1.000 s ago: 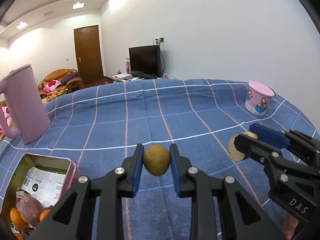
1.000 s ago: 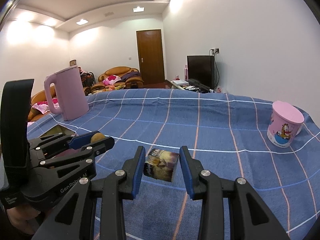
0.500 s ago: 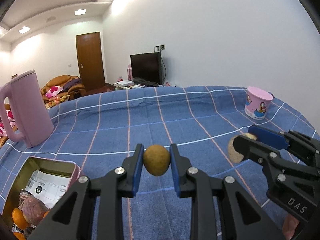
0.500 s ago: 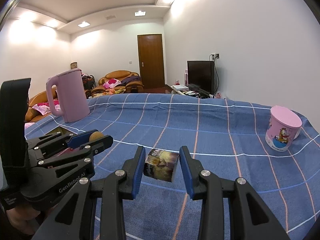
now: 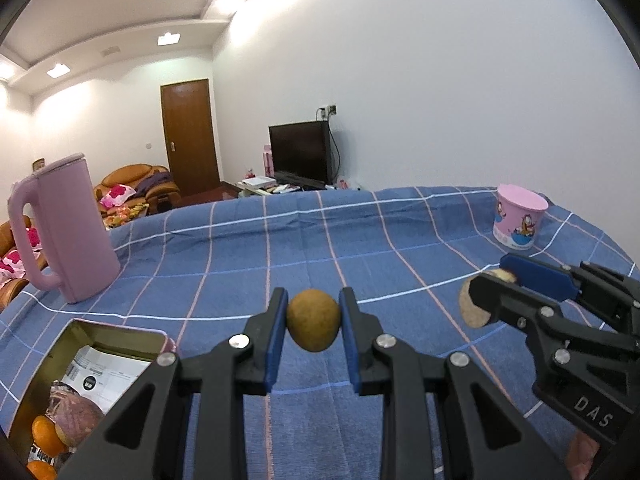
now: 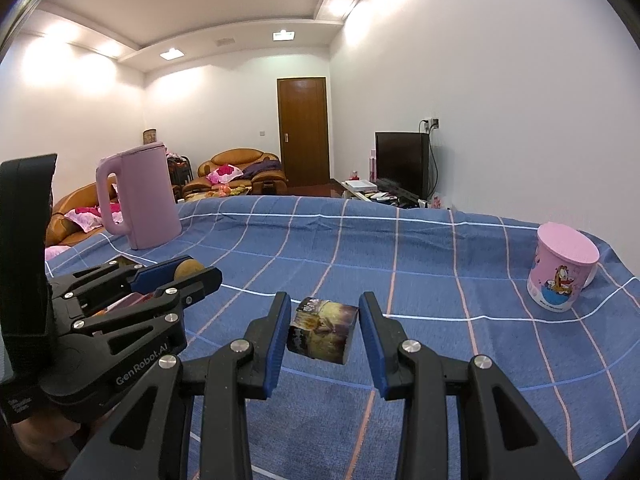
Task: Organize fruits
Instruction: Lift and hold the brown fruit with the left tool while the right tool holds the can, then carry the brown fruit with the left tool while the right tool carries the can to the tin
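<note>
My left gripper (image 5: 314, 308) is shut on a round brown kiwi-like fruit (image 5: 314, 326), held above the blue checked tablecloth (image 5: 360, 232). An open pink tin (image 5: 120, 329) lies at the lower left, with oranges (image 5: 45, 436) and a purplish fruit inside. My right gripper (image 6: 324, 316) is shut on a small printed block (image 6: 322, 332), also off the cloth. In the left wrist view the right gripper (image 5: 492, 276) shows at the right with the block's tan end (image 5: 472, 312). The left gripper (image 6: 200, 267) and its fruit (image 6: 187, 269) appear at the left of the right wrist view.
A tall pink kettle (image 5: 66, 236) stands at the back left of the table. A pink cartoon cup (image 6: 560, 268) stands upside down at the right. Beyond the table's far edge are a television (image 5: 300, 152), sofas and a door.
The left gripper has tipped upward a little, so the table sits lower in its view. Both grips are unchanged and neither hand has shifted much.
</note>
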